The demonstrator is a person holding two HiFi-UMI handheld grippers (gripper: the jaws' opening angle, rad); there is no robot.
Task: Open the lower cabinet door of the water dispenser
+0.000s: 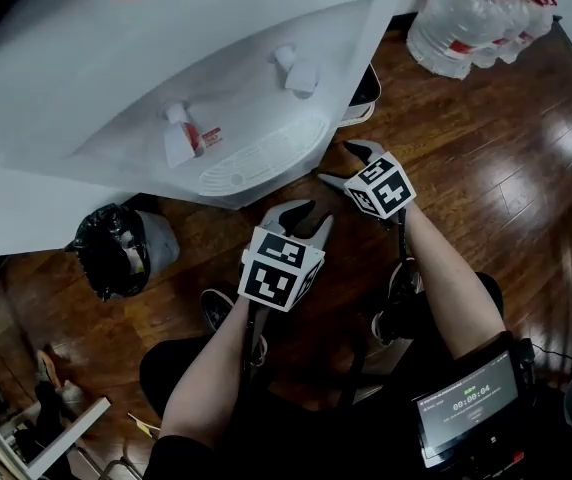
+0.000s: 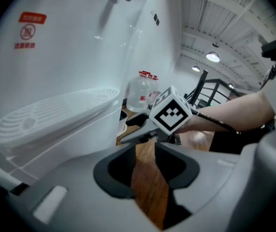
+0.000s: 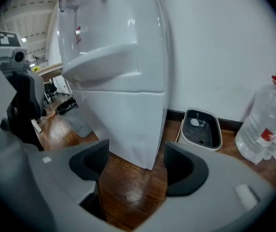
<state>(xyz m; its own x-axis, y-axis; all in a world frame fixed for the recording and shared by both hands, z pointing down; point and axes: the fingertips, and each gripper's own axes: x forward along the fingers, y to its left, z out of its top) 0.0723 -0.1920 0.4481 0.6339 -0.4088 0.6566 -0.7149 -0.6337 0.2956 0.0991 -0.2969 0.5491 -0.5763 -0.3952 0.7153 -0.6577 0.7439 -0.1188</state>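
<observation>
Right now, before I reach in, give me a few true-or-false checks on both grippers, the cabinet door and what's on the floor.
1. The right gripper has its jaws apart with nothing between them. True.
2. The left gripper is clamped on the lower cabinet door. False: its jaws are apart and empty, short of the water dispenser.
3. The lower cabinet door hangs open. False: the lower front looks closed and flush.
4. Water bottles stand on the floor to the right of the water dispenser. True.
5. The black bag sits among the water bottles. False: it lies on the dispenser's other side.
</observation>
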